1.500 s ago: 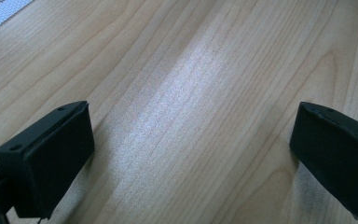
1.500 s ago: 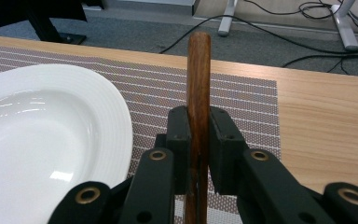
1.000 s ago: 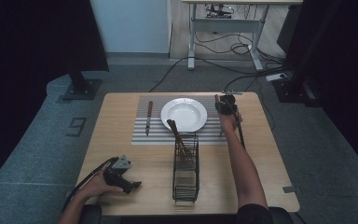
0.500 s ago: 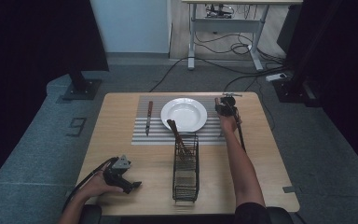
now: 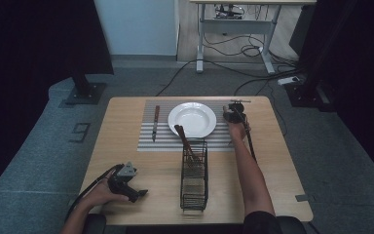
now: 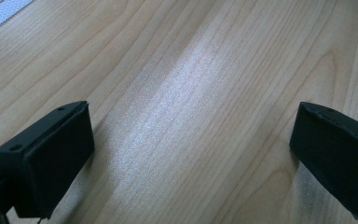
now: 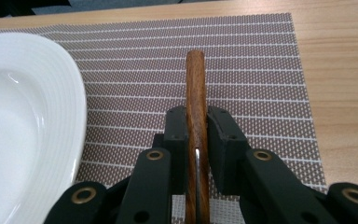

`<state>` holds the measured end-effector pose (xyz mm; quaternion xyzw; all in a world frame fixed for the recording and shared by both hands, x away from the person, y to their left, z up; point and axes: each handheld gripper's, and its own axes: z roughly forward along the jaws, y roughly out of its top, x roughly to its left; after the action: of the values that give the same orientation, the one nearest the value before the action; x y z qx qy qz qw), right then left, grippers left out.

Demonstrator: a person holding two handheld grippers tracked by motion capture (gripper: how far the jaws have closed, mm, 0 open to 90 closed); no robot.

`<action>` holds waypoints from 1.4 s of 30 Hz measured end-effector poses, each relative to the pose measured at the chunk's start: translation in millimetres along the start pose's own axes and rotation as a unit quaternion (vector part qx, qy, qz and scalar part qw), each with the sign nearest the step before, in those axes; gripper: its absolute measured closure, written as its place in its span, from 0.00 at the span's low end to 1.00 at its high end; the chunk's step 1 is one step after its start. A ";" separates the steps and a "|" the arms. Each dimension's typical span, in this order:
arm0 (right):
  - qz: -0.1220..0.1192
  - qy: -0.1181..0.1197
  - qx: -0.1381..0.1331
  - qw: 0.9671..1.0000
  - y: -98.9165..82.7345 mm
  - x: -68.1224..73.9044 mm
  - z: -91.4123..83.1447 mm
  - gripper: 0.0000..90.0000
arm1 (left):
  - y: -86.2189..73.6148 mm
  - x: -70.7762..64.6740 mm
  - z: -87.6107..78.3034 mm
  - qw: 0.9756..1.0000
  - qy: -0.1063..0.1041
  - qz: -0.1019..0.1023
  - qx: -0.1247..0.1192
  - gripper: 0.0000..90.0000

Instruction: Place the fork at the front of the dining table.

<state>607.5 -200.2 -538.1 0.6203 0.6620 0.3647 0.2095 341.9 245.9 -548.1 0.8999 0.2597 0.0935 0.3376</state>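
A: Counting grippers: two; right gripper [image 7: 196,126] pinching one wooden-handled utensil [image 7: 196,100], jaws pressing on the handle from both sides; hovering just right of the plate [image 5: 193,119], over the right end of the placemat [image 5: 148,141].

B: Agreeing; handle [image 7: 196,84] pointing away along the jaws, lying over the striped weave; metal part running back under the gripper body; kind of utensil impossible to tell. Left gripper?

A: Left gripper [image 5: 126,181] resting near the front left corner of the table [image 5: 126,158], well apart from the plate; jaws spreading wide in the left gripper view, holding nothing, just bare wood grain between the two black pads [image 6: 51,154].

B: Counting plates: one, white, sitting in the middle of the placemat; counting placemats: one, striped grey.

A: Counting loose cutlery: one knife [image 5: 155,122] lying on the placemat left of the plate, handle toward the far edge.

B: Counting baskets: one black wire caddy [image 5: 194,180] standing in front of the plate, reaching toward the table's near edge.

A: Inside the caddy: wooden-handled pieces [image 5: 184,140] leaning toward the plate; looking like two handles, exact count hard to tell.

B: Counting forearms: two, coming in from the near edge; right one stretching past the caddy's right side.
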 end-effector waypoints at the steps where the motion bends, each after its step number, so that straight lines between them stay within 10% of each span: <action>1: -0.001 -0.001 0.002 1.000 -0.3 0.3 0.4 0.87 | 0.0 0.0 0.0 1.000 0.000 0.000 0.000 0.00; 18: -0.009 -0.004 0.005 1.000 -0.9 -2.9 -0.7 0.85 | 0.0 -0.1 0.0 1.000 0.000 0.000 0.000 0.00; 34: 0.043 0.034 0.010 0.998 -1.0 -23.4 -1.9 0.88 | -0.1 -0.2 0.0 1.000 0.000 0.000 0.000 0.00; 42: 0.013 0.016 0.025 0.999 -3.6 -25.7 -2.5 0.75 | -0.1 -0.2 0.0 1.000 0.001 0.000 0.000 0.00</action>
<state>607.0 -225.7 -543.7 0.6284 0.6657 0.3607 0.1785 341.7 245.8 -548.1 0.8997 0.2601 0.0939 0.3376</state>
